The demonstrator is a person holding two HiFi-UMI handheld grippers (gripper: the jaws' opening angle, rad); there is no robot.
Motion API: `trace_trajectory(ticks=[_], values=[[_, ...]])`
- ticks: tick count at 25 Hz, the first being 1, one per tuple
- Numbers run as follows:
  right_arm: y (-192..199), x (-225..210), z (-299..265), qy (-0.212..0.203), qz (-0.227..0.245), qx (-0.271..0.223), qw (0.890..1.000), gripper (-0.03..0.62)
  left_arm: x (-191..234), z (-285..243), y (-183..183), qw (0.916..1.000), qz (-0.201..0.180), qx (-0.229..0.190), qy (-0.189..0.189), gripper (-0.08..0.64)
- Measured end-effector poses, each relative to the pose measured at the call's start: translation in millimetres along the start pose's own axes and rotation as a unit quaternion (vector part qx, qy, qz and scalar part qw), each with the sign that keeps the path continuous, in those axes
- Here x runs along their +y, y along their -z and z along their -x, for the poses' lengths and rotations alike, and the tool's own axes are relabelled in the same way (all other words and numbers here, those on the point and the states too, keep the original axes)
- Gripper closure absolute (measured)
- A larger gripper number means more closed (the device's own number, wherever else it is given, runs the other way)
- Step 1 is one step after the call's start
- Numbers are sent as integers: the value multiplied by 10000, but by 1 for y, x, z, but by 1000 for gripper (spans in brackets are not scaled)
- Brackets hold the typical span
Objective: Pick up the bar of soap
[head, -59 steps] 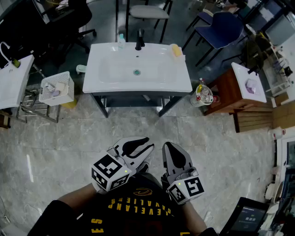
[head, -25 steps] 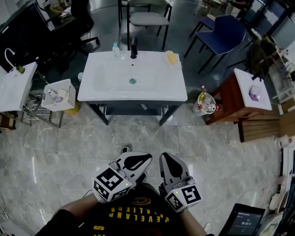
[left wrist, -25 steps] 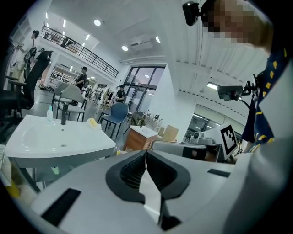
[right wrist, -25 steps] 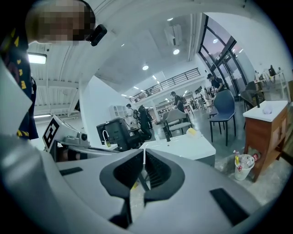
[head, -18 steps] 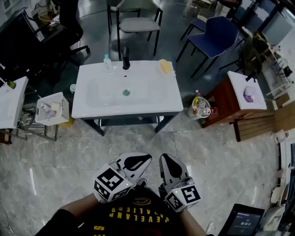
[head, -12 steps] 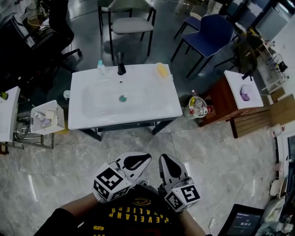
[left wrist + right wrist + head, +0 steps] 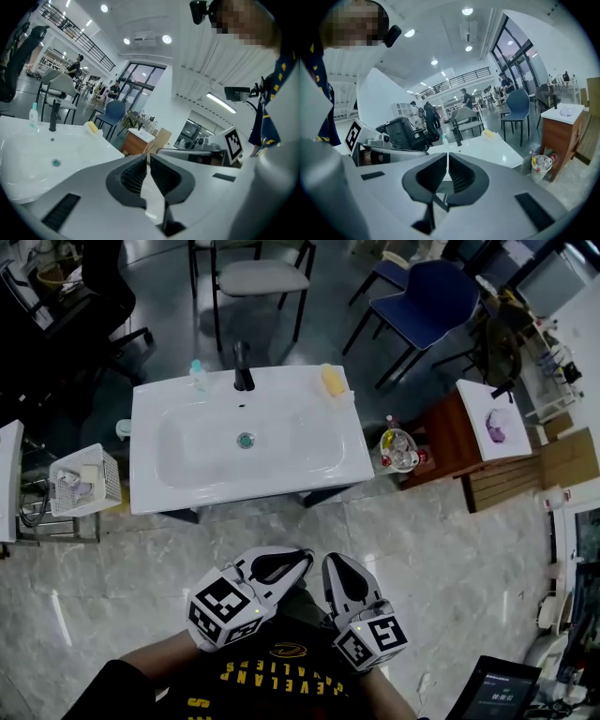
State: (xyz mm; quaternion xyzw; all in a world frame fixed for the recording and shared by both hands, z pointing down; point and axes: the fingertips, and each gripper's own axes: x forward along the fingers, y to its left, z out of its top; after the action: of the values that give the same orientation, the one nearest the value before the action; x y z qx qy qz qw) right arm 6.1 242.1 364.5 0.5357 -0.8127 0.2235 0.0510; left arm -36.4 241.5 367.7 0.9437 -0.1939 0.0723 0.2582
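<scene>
The yellow bar of soap (image 7: 332,381) lies on the back right corner of the white sink top (image 7: 323,460), right of the black tap (image 7: 242,371). It also shows as a small yellow block (image 7: 92,127) in the left gripper view and far off (image 7: 488,133) in the right gripper view. Both grippers hang side by side close to the person's chest, well short of the sink. The left gripper (image 7: 298,557) is shut and empty. So is the right gripper (image 7: 331,563).
A small clear bottle (image 7: 196,374) stands left of the tap. A white basket (image 7: 82,479) sits left of the sink, a bin with bottles (image 7: 397,448) and a brown cabinet (image 7: 464,432) to its right. Chairs (image 7: 422,301) stand behind. Marble floor lies between me and the sink.
The sink has drawn nearer and lower in the head view as the person walked toward it. Both grippers stayed shut and side by side.
</scene>
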Motion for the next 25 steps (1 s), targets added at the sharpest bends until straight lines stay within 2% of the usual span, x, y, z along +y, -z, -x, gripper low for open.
trace_trajectory(ticks=[4, 12, 25], values=[[-5, -8, -13, -66, -46, 16, 10000, 569, 10, -6, -7, 10000, -16, 18, -42, 545], [-31, -34, -47, -499, -3, -72, 9987, 569, 40, -29, -37, 9985, -134, -114, -517, 545], [-69, -152, -78, -795, -366, -6, 9962, 569, 58, -138, -73, 9958, -170, 9, -905, 545]])
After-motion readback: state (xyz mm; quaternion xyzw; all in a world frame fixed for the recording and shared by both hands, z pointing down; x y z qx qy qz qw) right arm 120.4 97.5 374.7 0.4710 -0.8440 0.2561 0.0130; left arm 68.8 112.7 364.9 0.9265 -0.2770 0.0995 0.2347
